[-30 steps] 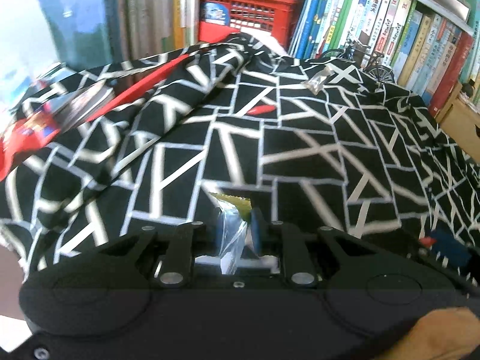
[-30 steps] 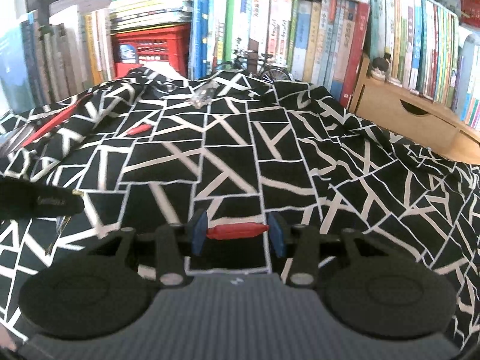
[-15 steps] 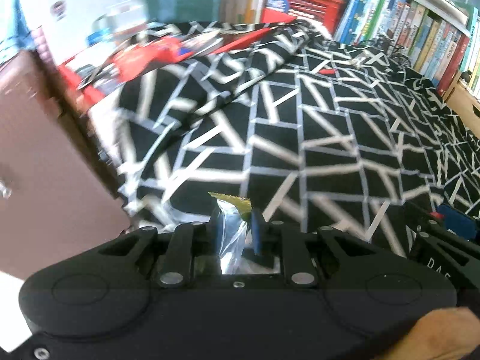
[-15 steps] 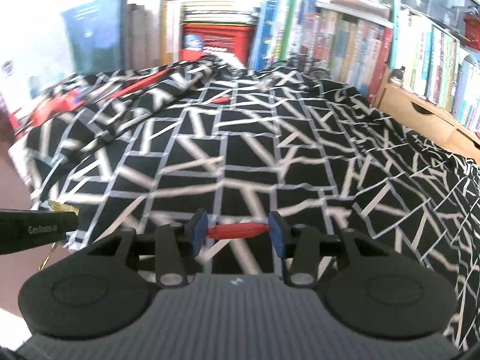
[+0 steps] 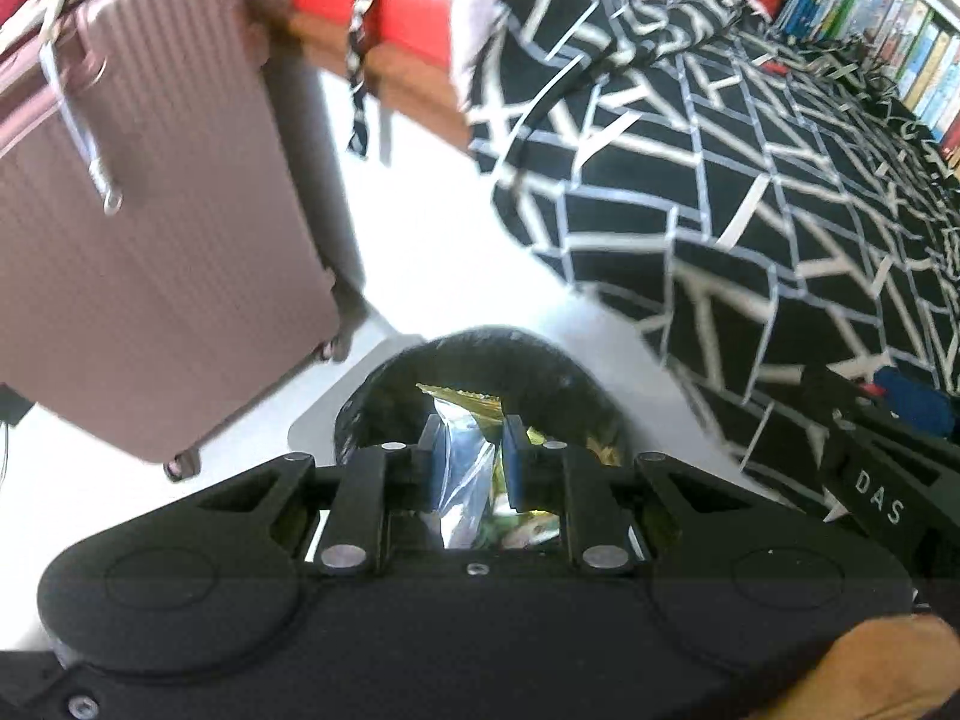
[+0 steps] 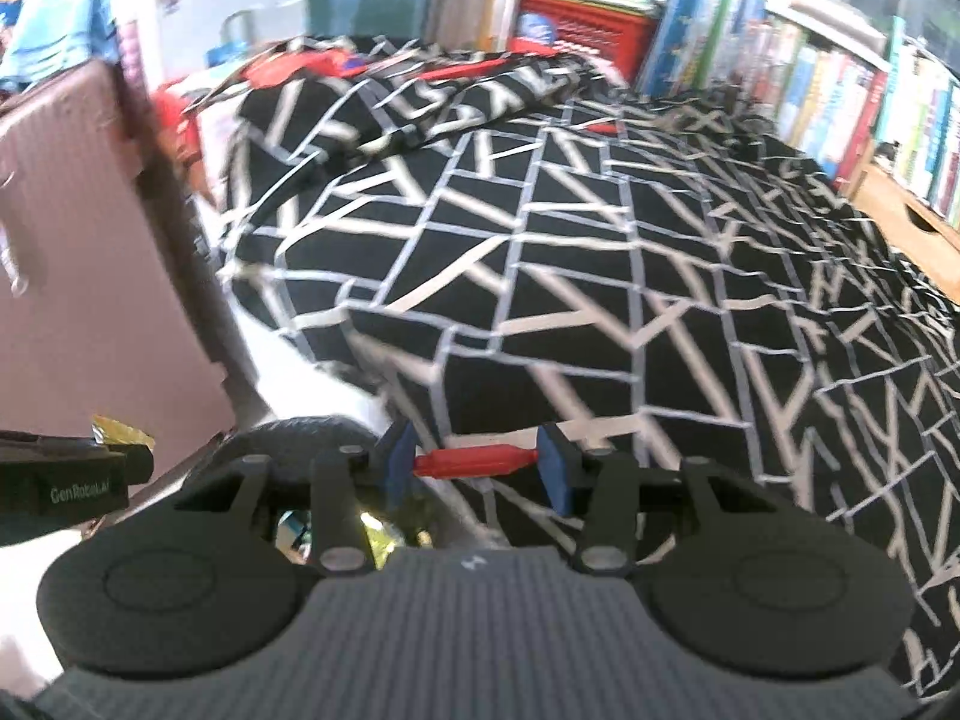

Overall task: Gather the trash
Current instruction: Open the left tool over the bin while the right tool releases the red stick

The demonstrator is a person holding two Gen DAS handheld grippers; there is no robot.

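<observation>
My left gripper (image 5: 469, 450) is shut on a crumpled foil snack wrapper (image 5: 465, 420), silver with a gold edge, and hangs over the mouth of a bin lined with a black bag (image 5: 480, 360) on the floor; colourful wrappers lie inside. My right gripper (image 6: 475, 461) is shut on a small red wrapper (image 6: 474, 461), held end to end between the blue pads, above the bed's edge. The bin's rim (image 6: 300, 429) shows just left of it, and the left gripper with its gold wrapper edge (image 6: 117, 429) pokes in at far left.
A bed with a black-and-white patterned cover (image 5: 750, 180) fills the right. A pink ribbed suitcase (image 5: 150, 240) stands on the white floor at left. Bookshelves (image 6: 840, 90) and a red crate (image 6: 576, 18) line the far side. Another red scrap (image 6: 600, 127) lies far up the cover.
Both grippers have swung left off the bed cover toward its edge, each keeping its wrapper. The suitcase, floor and black-lined bin have come into view under the left gripper.
</observation>
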